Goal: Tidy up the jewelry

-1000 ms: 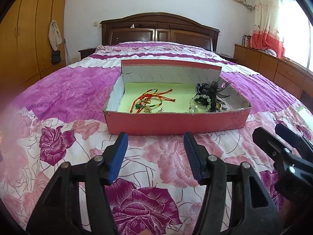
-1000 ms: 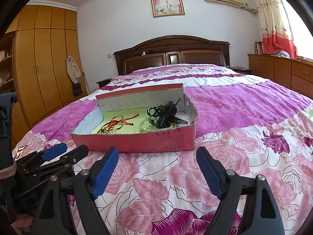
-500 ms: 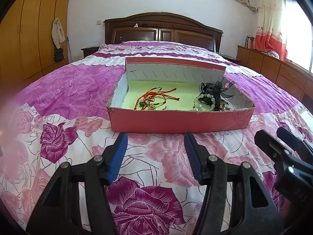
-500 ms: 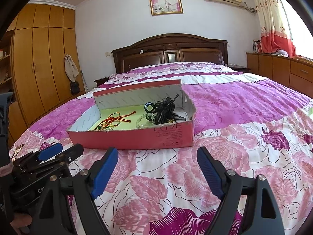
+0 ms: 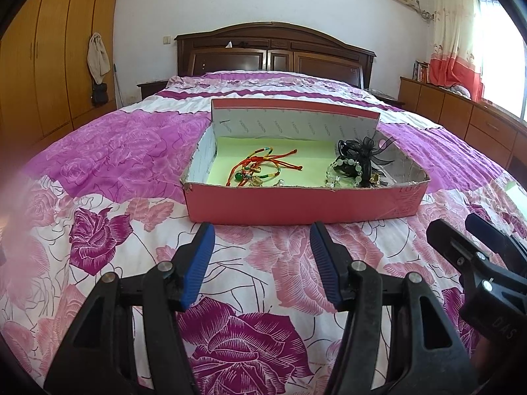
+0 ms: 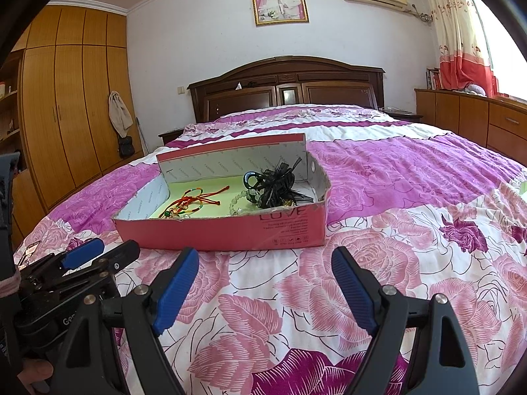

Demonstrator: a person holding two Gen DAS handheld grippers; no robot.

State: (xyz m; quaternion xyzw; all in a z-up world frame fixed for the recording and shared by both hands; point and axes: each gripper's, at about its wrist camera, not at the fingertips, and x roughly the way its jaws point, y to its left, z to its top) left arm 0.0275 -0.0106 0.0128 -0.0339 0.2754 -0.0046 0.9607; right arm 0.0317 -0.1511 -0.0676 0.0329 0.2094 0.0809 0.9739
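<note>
A pink cardboard box (image 5: 296, 205) (image 6: 230, 230) with a pale green floor sits open on the bed. Inside it lie red and multicolour cord bracelets (image 5: 260, 166) (image 6: 191, 202) on the left, a pale bead bracelet (image 5: 342, 171) (image 6: 238, 200) and a black ribbon hair ornament (image 5: 362, 151) (image 6: 276, 184) on the right. My left gripper (image 5: 262, 243) is open and empty, just short of the box's near wall. My right gripper (image 6: 265, 275) is open and empty, also just short of the box. Each gripper shows at the edge of the other's view.
The box rests on a floral pink and purple bedspread (image 5: 115, 164). A dark wooden headboard (image 5: 273, 49) stands behind. Wooden wardrobes (image 6: 66, 108) line the left wall, low cabinets (image 6: 467, 115) the right.
Both grippers have moved forward toward the box, which now appears larger and closer. Both have stayed open and empty.
</note>
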